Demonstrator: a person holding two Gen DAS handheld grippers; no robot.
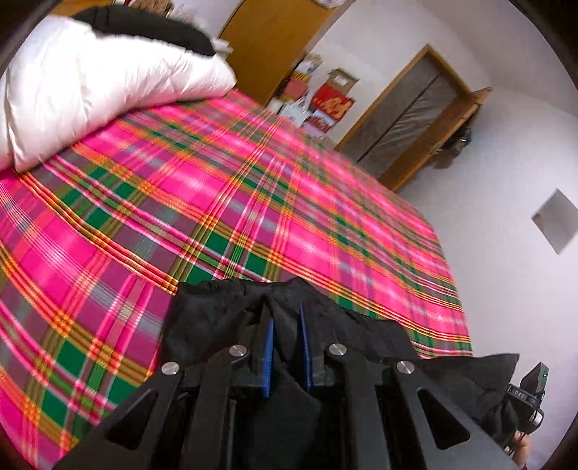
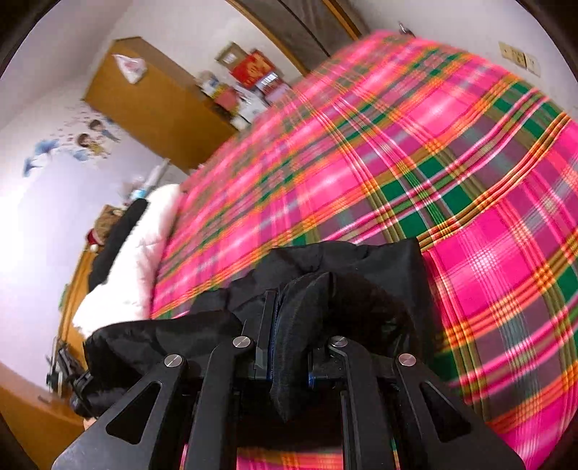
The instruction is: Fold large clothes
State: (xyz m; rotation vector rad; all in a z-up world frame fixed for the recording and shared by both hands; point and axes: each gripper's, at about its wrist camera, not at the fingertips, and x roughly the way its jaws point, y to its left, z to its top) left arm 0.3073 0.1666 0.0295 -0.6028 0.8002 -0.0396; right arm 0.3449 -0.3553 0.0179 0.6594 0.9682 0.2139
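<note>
A black garment [image 1: 224, 318] hangs from both grippers above a bed spread with a pink, green and orange plaid sheet [image 1: 224, 188]. My left gripper [image 1: 286, 318] is shut on a fold of the black cloth, which bunches between its blue pads and drapes off to the right. In the right wrist view my right gripper [image 2: 289, 311] is shut on a thick roll of the same black garment [image 2: 361, 267], and the cloth trails away to the left toward the other gripper. The plaid sheet [image 2: 415, 152] fills the area beyond it, blurred.
A white quilt [image 1: 101, 90] with a dark garment [image 1: 144, 25] on top lies at the bed's far left. A wooden wardrobe [image 1: 274, 39], stacked boxes [image 1: 325, 101] and a door [image 1: 404, 119] stand beyond the bed. The other gripper's body [image 1: 531, 394] shows at the lower right edge.
</note>
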